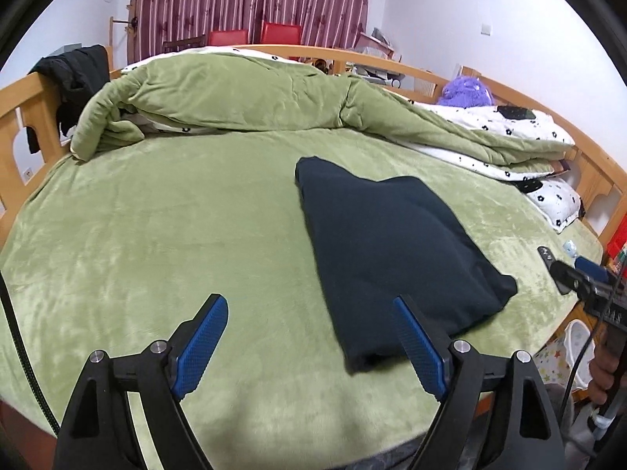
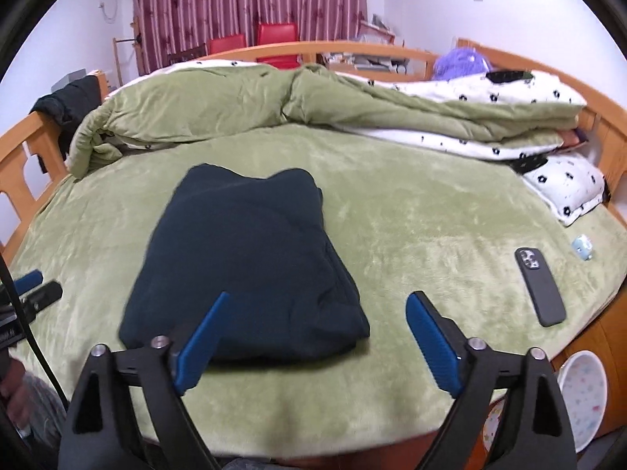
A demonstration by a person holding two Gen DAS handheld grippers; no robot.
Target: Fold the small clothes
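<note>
dark cloth [image 1: 392, 243] lies folded on the green bed [image 1: 156, 235], left of the phone [image 2: 540, 286] | left gripper [image 1: 309, 337] wide apart, empty | right gripper [image 2: 313, 337] wide apart, empty | tip: pinch both near corners, lift evenly

1. The left gripper [image 1: 309, 346] hangs above the near edge of the bed [image 1: 156, 235]; its jaws stand wide apart and hold nothing.
2. A folded dark garment [image 1: 392, 246] lies flat on the green bed cover, right of centre.
3. The right gripper [image 1: 576, 278] shows at the right edge, apart from the garment.
4. A green quilt [image 1: 235, 98] is bunched along the far side.
</note>
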